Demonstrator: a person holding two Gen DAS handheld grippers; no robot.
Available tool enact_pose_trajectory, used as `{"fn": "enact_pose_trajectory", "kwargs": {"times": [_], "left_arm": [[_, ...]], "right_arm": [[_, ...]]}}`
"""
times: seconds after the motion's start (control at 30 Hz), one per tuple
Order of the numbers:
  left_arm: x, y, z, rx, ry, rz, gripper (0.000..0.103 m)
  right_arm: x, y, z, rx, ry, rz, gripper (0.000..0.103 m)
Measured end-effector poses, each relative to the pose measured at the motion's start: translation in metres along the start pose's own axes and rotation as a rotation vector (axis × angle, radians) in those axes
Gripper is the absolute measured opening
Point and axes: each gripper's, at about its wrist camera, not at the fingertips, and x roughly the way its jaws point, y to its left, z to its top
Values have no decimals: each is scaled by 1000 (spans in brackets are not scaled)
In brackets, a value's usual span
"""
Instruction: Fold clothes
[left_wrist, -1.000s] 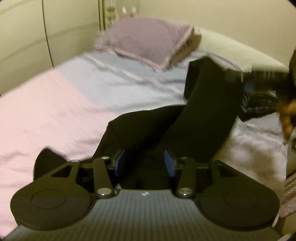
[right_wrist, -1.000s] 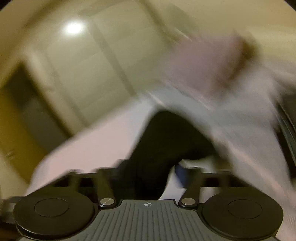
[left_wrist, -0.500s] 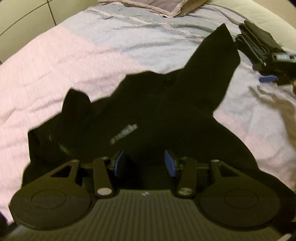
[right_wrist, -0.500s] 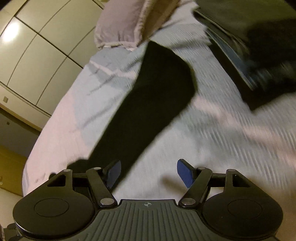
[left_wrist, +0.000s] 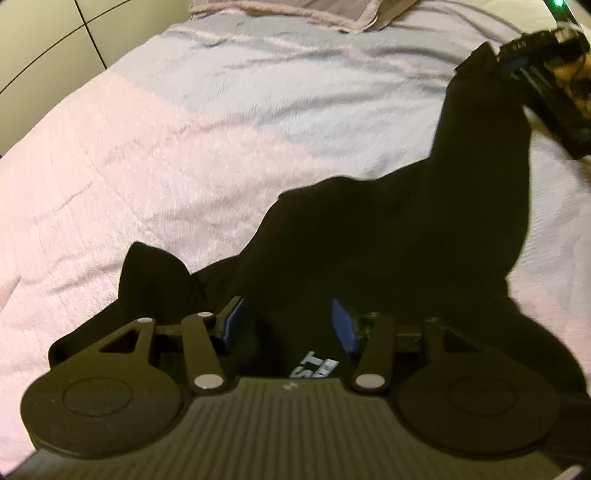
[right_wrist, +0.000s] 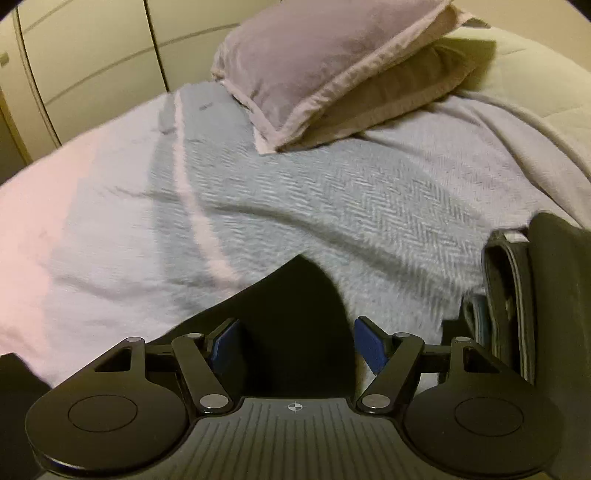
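Observation:
A black garment (left_wrist: 369, 236) with white lettering lies spread on the pink and blue blanket (left_wrist: 147, 147). My left gripper (left_wrist: 286, 321) hovers low over its near part. Its jaws are opening, black cloth lies between the blue pads (left_wrist: 232, 321), and I see no pinch. One long sleeve runs to the upper right, where my right gripper (left_wrist: 517, 59) and a hand (left_wrist: 580, 85) are. In the right wrist view the sleeve end (right_wrist: 295, 295) lies between the wide-apart fingers of the right gripper (right_wrist: 299, 343), which is open, with bare blanket beside the right pad (right_wrist: 369, 347).
A mauve pillow (right_wrist: 325, 70) on a tan one sits at the head of the bed. A stack of folded dark clothes (right_wrist: 517, 291) lies close to the right gripper's right side. Cream wardrobe doors (right_wrist: 92, 48) stand behind the bed.
The garment, hanging lifted a second ago, now lies on the blanket. My left gripper sank toward it and its pads parted slightly. The right gripper swung across and down to the sleeve end.

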Motion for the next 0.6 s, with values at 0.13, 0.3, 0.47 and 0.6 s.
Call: {"fn": "enact_pose_trajectory", "kwargs": {"times": [0.13,0.3,0.47,0.6], "left_arm": [[13,3,10,33,-7,-6,47],[30,-4,43,148,-37,-47,47],[62,-23,75,280,-35,-124,47],[95,-45,91,394,18,-182,45]], "right_arm": [[16,-9,-1,0,48,34,23],[-38,14,-27,-126,-60,-118,13],[-90,19,-75,-74,-82,-222,13],[-97,3,-110,7,-1,-228,13]]}}
